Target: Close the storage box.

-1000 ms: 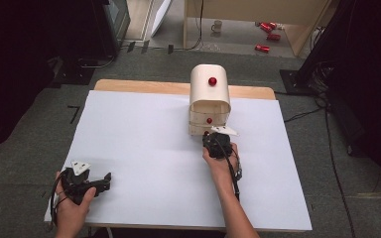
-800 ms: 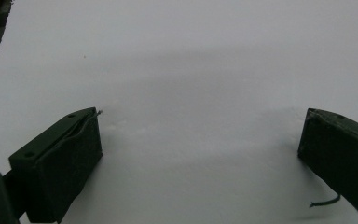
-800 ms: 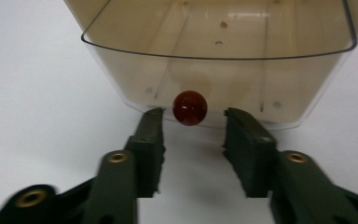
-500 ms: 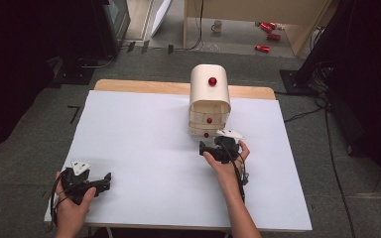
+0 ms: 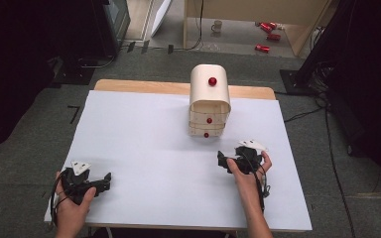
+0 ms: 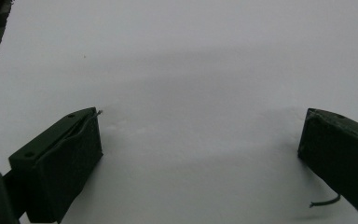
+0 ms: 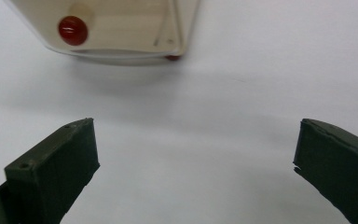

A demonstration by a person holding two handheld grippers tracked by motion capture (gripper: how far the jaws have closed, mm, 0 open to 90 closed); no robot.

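- one table [image 5: 129,148] with a white top; a strip of bare wood shows along its far edge.
- one small cream wooden drawer chest [image 5: 209,106] with a rounded top stands upright on the table, toward the far side and a little right of the middle.
- three red knobs show on the chest in the high view: one on its top [image 5: 212,81] and two on its front, an upper one [image 5: 209,120] and a lower one [image 5: 206,135].
- two grippers, one in each of the person's hands.
- the left gripper [image 5: 104,179] sits low at the near left corner of the table, well apart from the chest. in the left gripper view its two black jaws stand wide apart with nothing but white tabletop [image 6: 191,70] between them; it holds nothing.
- the right gripper [image 5: 222,160] is in front of the chest, a little to its right, near it but not touching. in the right gripper view its two jaws are spread wide and bare, holding nothing.
- in the right gripper view the chest's front [image 7: 121,28] lies just ahead of the jaws, with one red knob [image 7: 73,30] plain to see and a second bit of red [image 7: 172,58] at its lower edge.
- on the floor beyond the table: one mug [image 5: 218,26] and three red cans [image 5: 267,35].
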